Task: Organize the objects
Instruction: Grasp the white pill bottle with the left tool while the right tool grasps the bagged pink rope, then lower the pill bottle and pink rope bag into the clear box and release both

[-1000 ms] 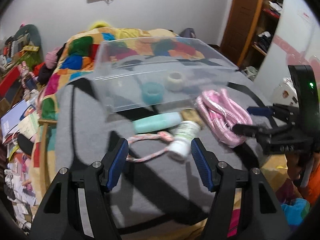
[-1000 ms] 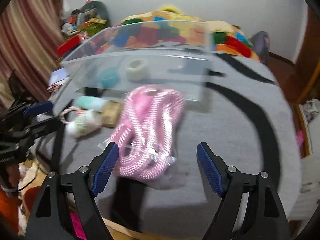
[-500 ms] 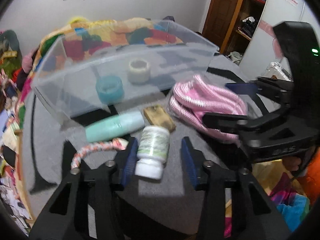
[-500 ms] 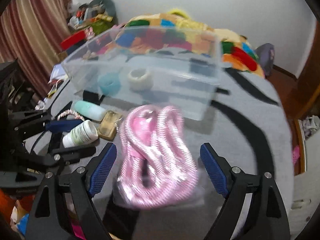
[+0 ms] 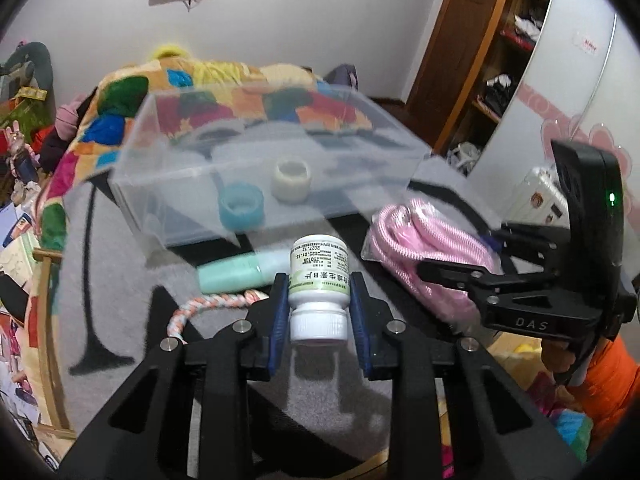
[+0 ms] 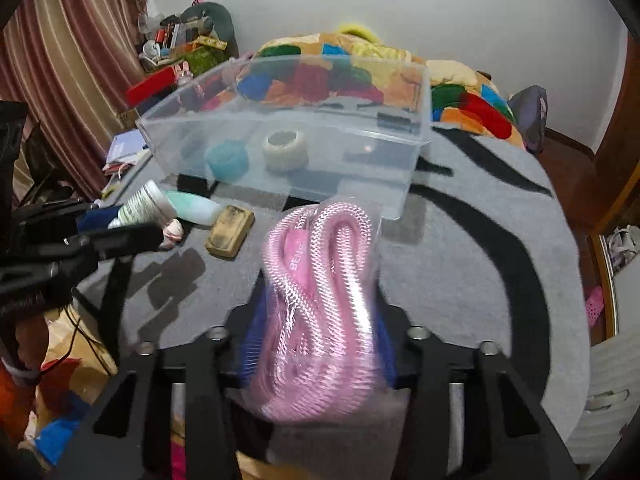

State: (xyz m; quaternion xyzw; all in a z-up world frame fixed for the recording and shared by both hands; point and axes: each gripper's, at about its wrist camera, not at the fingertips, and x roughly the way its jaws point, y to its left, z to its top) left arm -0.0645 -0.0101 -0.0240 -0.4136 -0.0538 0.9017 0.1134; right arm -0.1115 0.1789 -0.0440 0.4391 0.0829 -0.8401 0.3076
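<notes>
Two grippers are each carrying something at this moment. Nearest the left wrist camera, the left gripper is clamping a white pill bottle across its labelled body, cap pointing back toward the camera, so the blue pads are pressing on the widest, flattest stretch of the bottle rather than the narrower cap. Close to the right wrist camera, the right gripper is squeezing a bagged pink rope around its bundled middle, which is keeping the loose coils together in one grab. Just beyond, on the grey cloth, a mint tube, a braided rope toy and a small brown block are lying near one another, awaiting their turn. Farther on, the clear plastic bin is standing open-topped and already holding a teal tape roll and a white tape roll, side by side near its front wall. Judging by this, both held items are probably heading into that bin. Behind it, a patchwork blanket is covering the bed.
</notes>
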